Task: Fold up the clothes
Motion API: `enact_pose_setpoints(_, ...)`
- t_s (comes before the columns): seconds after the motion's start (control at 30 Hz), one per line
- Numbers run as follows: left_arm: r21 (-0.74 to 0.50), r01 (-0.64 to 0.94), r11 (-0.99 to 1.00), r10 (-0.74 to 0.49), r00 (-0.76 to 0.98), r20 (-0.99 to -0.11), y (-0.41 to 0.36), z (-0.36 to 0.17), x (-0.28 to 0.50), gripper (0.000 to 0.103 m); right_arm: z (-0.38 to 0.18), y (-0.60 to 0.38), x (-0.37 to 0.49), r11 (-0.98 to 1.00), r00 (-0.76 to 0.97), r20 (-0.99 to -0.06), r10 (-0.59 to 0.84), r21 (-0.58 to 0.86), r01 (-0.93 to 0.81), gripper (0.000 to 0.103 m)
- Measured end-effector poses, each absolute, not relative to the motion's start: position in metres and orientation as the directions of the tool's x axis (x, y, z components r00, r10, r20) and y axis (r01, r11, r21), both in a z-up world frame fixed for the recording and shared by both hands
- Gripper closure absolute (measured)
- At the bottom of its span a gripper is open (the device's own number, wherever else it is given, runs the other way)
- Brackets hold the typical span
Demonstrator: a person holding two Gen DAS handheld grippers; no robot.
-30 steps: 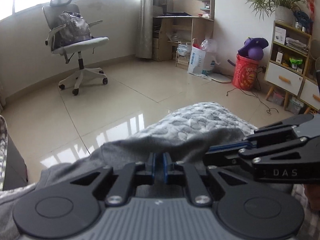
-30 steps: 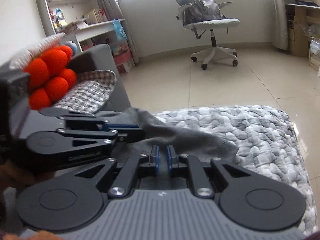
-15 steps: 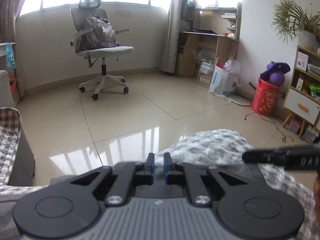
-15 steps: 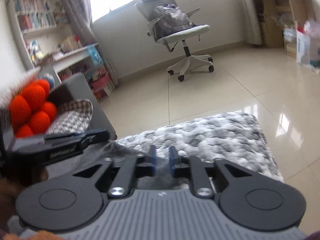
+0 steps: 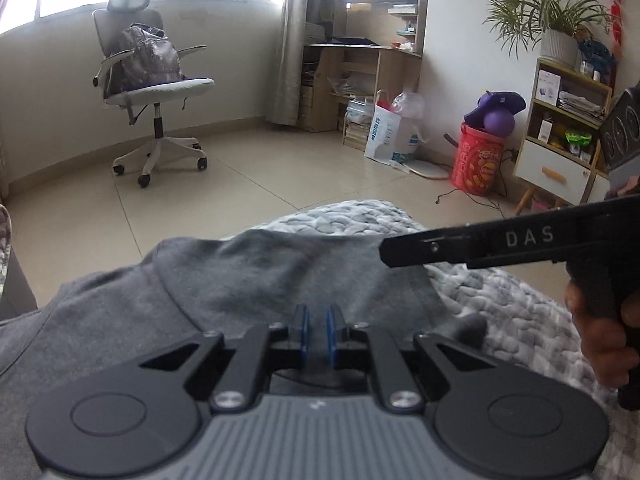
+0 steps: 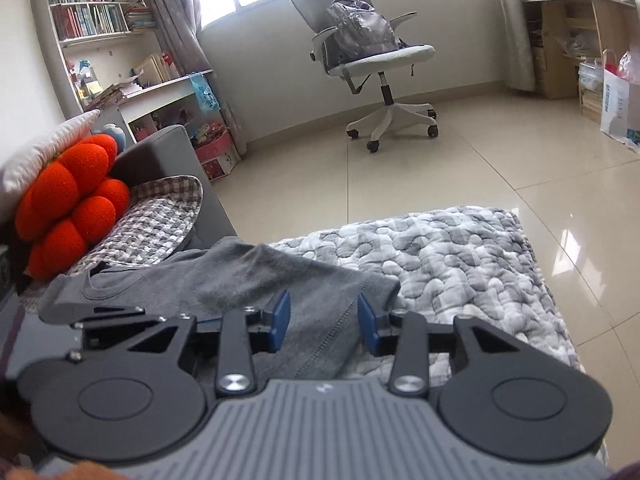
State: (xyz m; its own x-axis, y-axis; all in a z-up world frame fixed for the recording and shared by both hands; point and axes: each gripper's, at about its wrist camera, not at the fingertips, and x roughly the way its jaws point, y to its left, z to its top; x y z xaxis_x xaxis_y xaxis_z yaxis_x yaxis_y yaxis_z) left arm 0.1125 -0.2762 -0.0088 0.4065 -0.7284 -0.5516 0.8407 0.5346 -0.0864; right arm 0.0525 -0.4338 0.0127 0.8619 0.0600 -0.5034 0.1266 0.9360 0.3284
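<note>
Grey garment [image 6: 256,280] spread on the quilted blanket [image 6: 460,256]: the left gripper [image 5: 316,334], nearly closed, apparently pinches its near edge to keep the fold, while the right gripper's [image 6: 324,322] jaws are opening, releasing the hem lying between them.

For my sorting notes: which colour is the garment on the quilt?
Plain grey, seen best in the right wrist view: the garment.

Open quilt [image 6: 460,264] right of the grey shirt [image 6: 248,280]; orange cushion [image 6: 72,208] crowding its left.
</note>
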Motion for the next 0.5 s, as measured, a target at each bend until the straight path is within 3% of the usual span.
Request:
enact_pose_setpoints(0.27,-0.121,0.779,0.615,-0.701,0.470,-0.537,-0.233,0.012,0.103,0.089,0.039,-0.416,0.040,0.949,0.870,-0.489,0.069,0.300,0.093,0.061)
enact_pose_setpoints(0.33,-0.108,0.748,0.654,-0.668,0.505,-0.546,-0.217,0.015,0.101,0.082,0.045,-0.410,0.039,0.950,0.873,-0.483,0.075,0.301,0.085,0.061)
enact_pose_setpoints(0.5,-0.109,0.662,0.741,-0.597,0.576,-0.558,-0.166,0.024,0.103,0.077,0.056,-0.390,0.038,0.947,0.873,-0.477,0.104,0.317,0.060,0.061)
